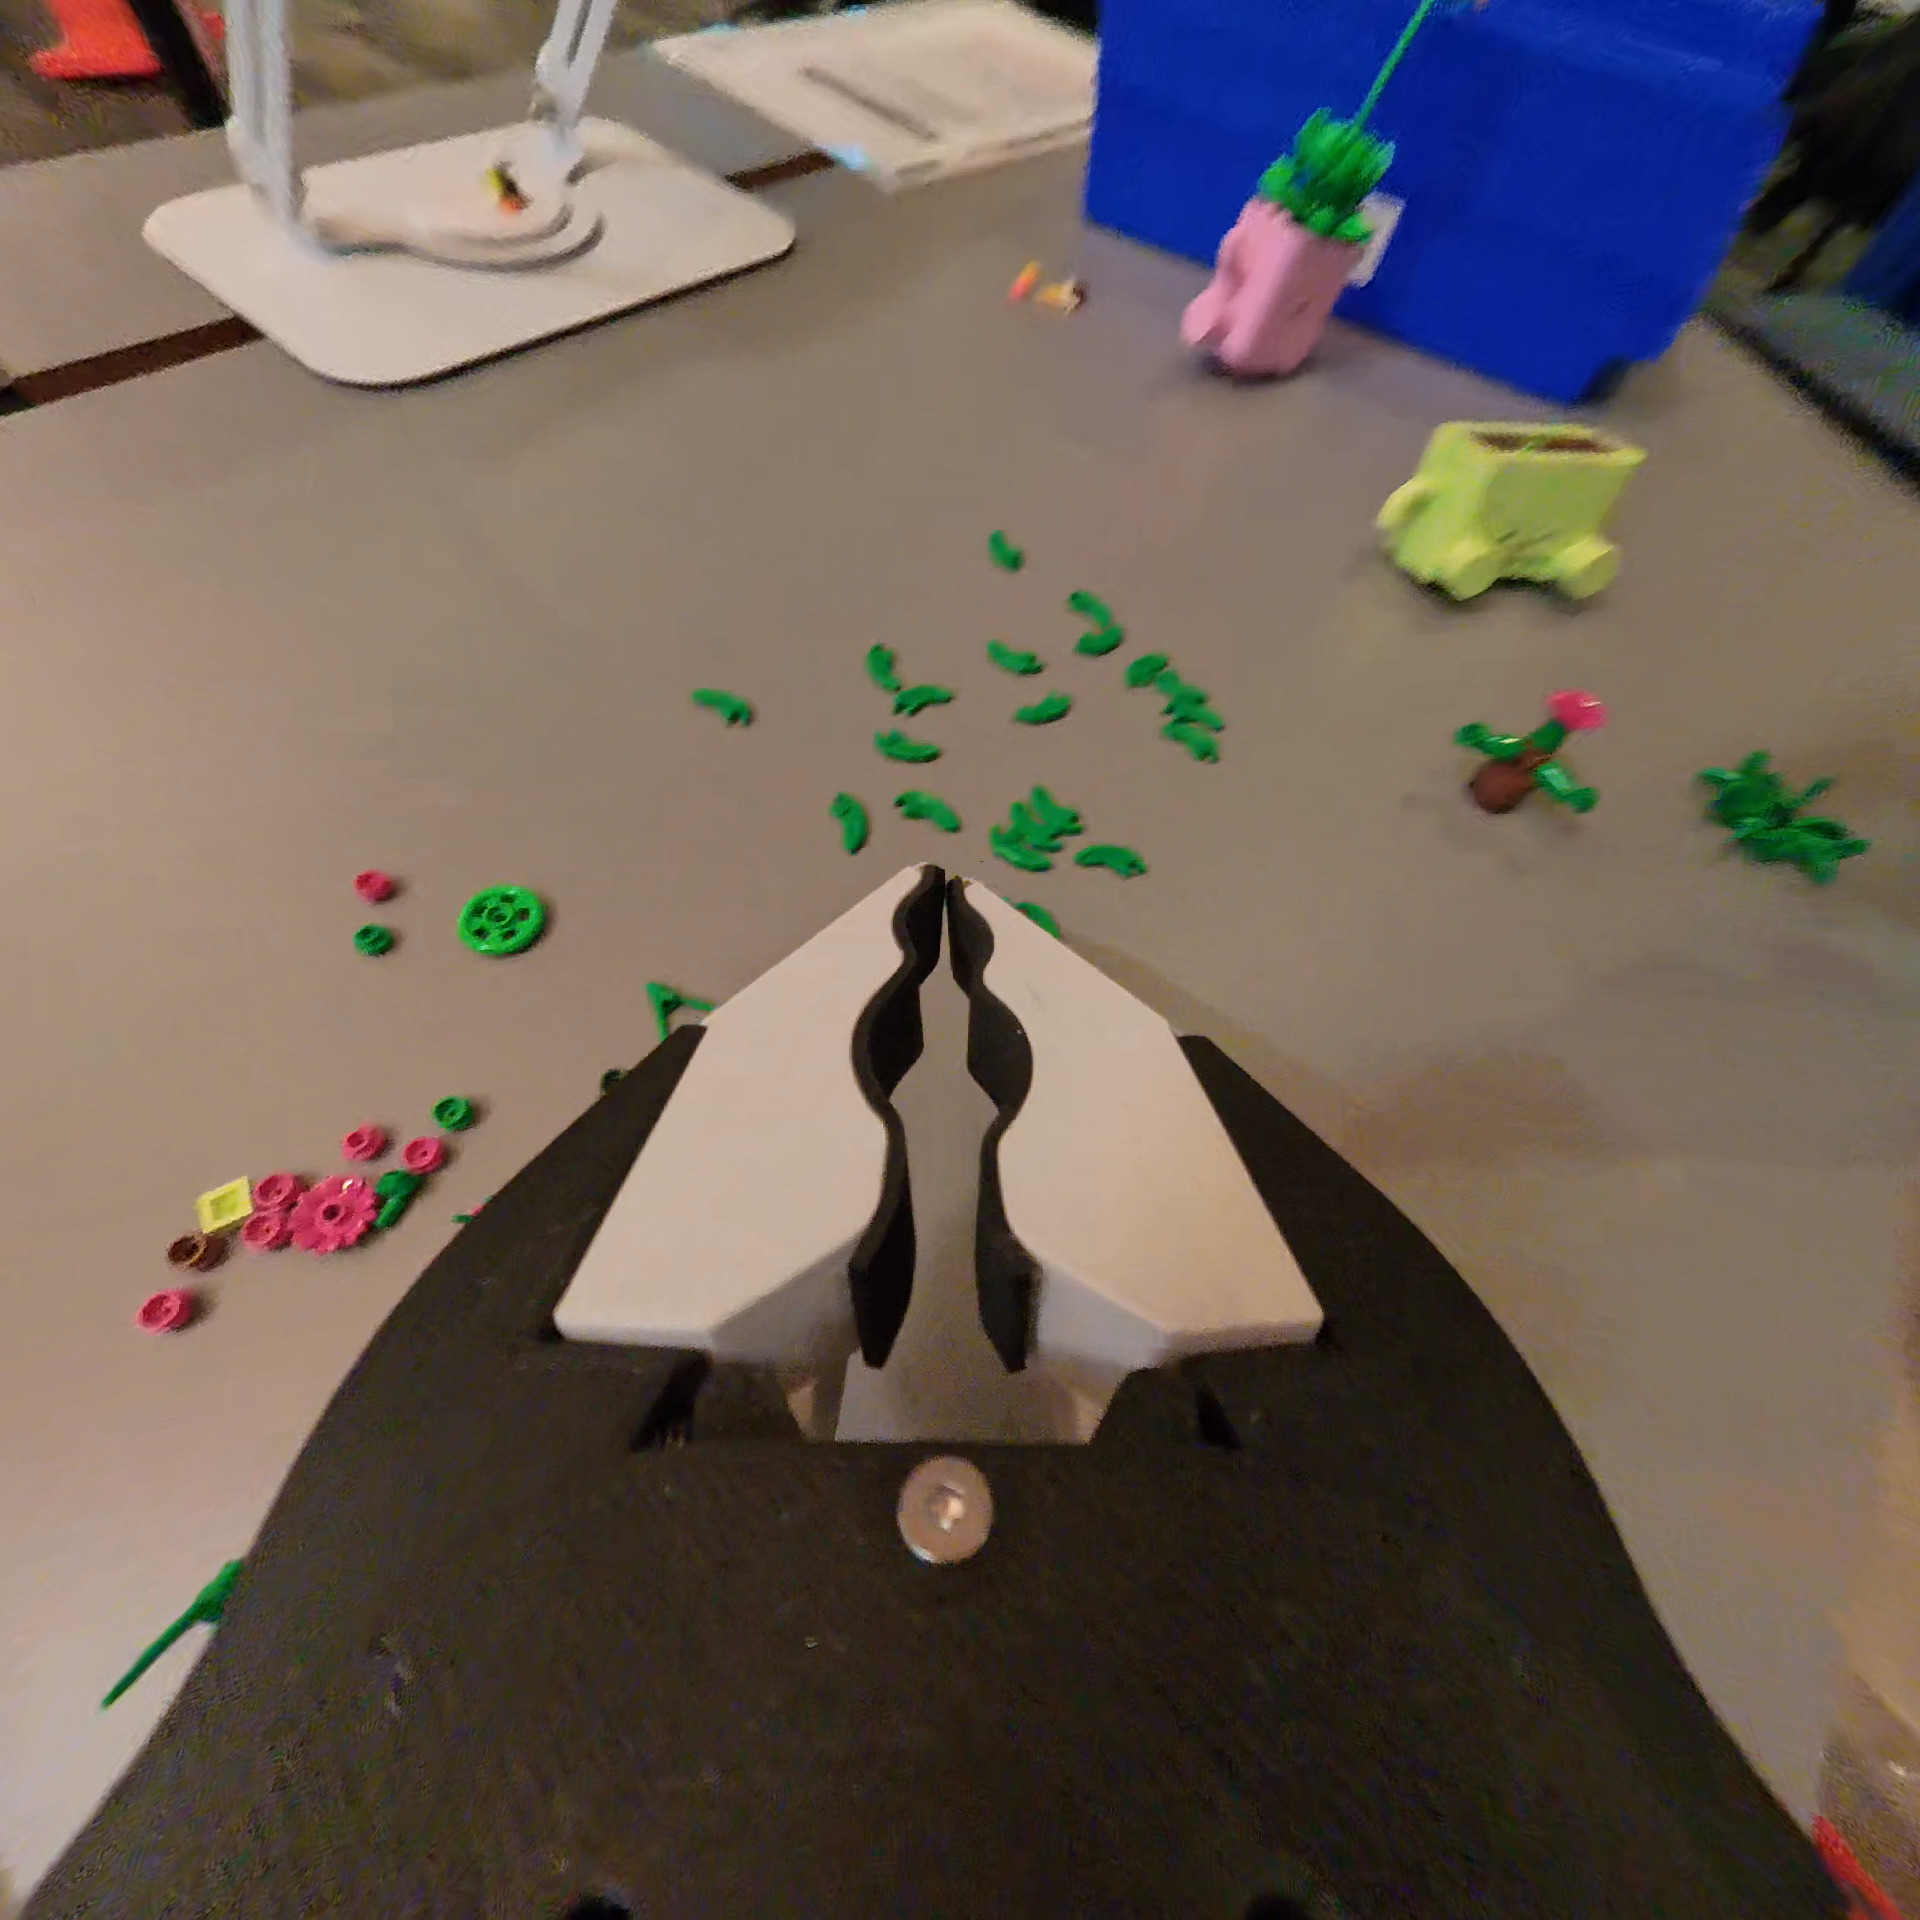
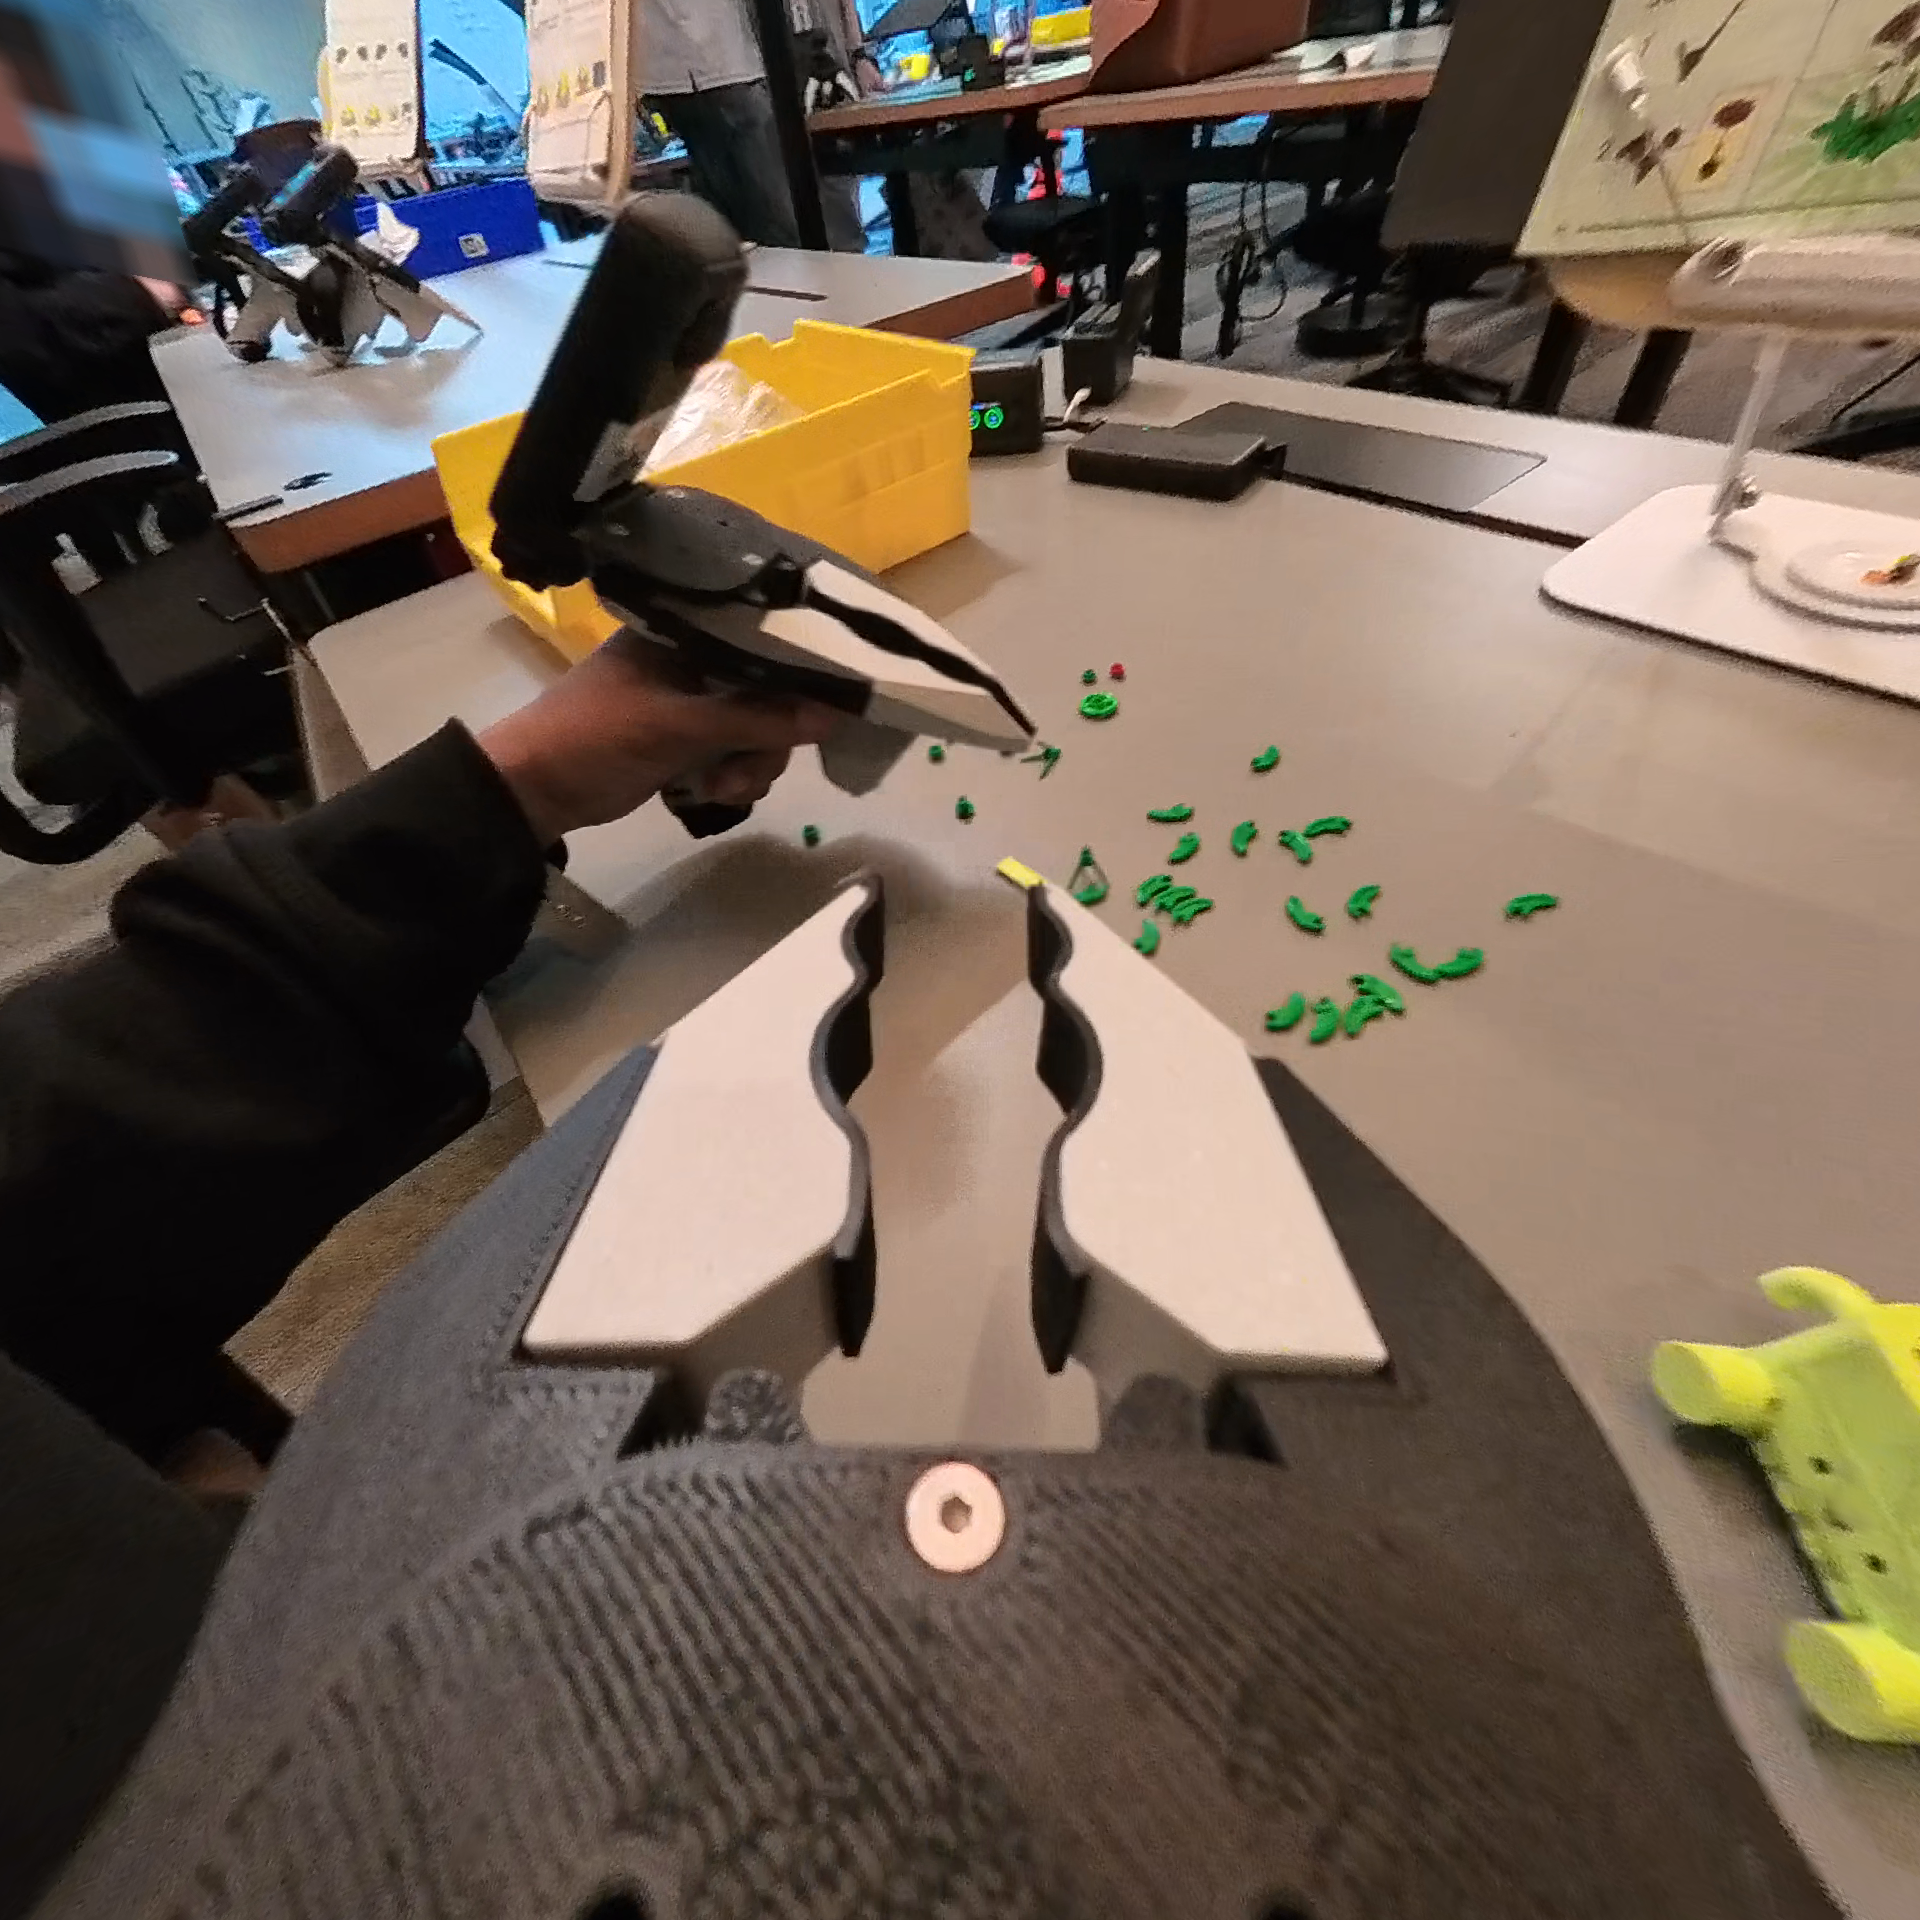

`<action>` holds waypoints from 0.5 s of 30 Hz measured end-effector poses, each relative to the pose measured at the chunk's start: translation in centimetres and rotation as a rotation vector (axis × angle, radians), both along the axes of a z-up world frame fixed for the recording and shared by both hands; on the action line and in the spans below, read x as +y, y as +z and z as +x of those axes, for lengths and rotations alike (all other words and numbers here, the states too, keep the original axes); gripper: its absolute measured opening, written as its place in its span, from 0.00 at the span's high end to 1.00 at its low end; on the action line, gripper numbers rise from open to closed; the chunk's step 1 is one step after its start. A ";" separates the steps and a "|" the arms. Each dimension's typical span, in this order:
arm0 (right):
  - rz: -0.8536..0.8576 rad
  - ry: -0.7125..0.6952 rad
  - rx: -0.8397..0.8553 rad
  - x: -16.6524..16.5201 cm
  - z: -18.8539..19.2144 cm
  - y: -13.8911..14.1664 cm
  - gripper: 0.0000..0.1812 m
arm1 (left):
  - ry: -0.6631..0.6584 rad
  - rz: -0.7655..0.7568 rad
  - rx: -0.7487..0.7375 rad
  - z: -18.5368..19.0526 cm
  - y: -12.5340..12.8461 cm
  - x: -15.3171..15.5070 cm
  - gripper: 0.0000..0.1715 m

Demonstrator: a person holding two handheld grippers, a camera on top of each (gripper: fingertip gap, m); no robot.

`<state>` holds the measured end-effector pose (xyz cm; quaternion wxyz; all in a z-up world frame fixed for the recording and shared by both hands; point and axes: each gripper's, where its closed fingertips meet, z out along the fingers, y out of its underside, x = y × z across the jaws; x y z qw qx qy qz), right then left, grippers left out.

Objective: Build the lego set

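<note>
My left gripper is shut and hovers over scattered green leaf pieces on the grey table. It also shows in the right wrist view, held by a hand, with a small green piece at its tips; I cannot tell if it is gripped. My right gripper is open and empty, low over the table, with a small lime tile just past its right fingertip. A lime pot lies on its side at the right, also in the left wrist view. A pink pot with green foliage stands beyond it.
Pink and green round pieces, a green wheel, a small flower stem and a leaf pile lie on the table. A white stand base, a blue bin and a yellow bin stand around it. Left tips to right tips: about 15 centimetres. From the right gripper's tips to the lime pot is close to 20 centimetres.
</note>
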<state>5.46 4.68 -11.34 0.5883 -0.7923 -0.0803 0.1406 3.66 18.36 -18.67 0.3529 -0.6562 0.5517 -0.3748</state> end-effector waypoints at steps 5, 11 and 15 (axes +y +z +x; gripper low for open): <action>-0.029 0.043 -0.019 0.0 -1.3 -1.3 0.85 | -0.006 -0.051 0.057 1.0 -1.2 -0.6 0.95; -0.025 0.060 -0.038 -0.3 -1.8 -1.6 0.85 | 0.000 -0.092 0.146 1.6 -3.1 -0.9 0.92; -0.023 0.063 -0.021 -0.5 -1.7 -1.7 0.85 | -0.019 -0.071 0.154 2.1 -3.3 -1.4 0.87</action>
